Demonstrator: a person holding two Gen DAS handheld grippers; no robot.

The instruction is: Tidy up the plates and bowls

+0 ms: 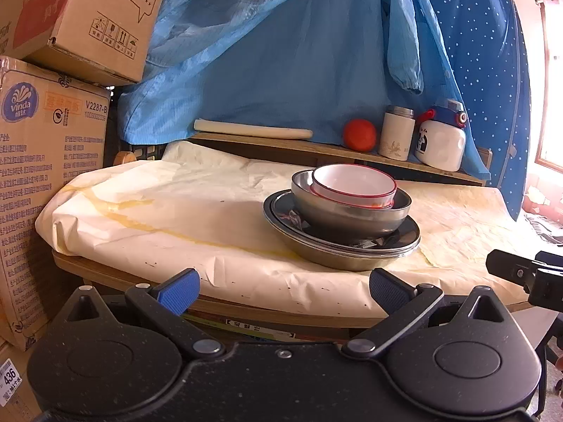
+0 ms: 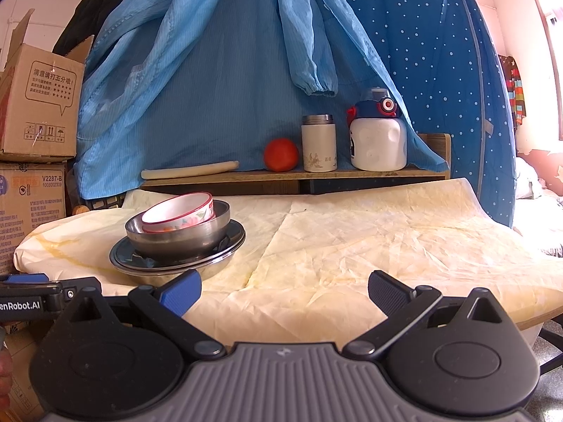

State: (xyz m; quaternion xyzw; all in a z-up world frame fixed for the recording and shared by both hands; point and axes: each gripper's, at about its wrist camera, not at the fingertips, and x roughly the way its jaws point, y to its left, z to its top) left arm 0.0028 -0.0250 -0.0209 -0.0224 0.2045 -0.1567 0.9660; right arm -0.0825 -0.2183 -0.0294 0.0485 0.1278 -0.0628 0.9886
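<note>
Both my tools are spread wide and empty: the left tool (image 1: 283,290) hangs at the near edge of the desk (image 1: 176,211), and the right tool (image 2: 285,292) sits beside it, facing bare paper.

The stack stands on the paper-covered desk, just ahead of my left tool and off to the left of my right. On top is one white bowl (image 1: 353,184) with a red rim, tilted inside one steel bowl (image 1: 348,211). Under them lie the plates (image 1: 337,242); I count at least two steel rims, perhaps three, and cannot tell for sure.

I judge the white bowl light but breakable if ceramic; I cannot tell the material. It sits loose, so it may slide when I lift. I would pinch its raised rim. The steel pieces are stiff, tough and slick; their thin rims are the only hold, and nested plates may cling together.
</note>
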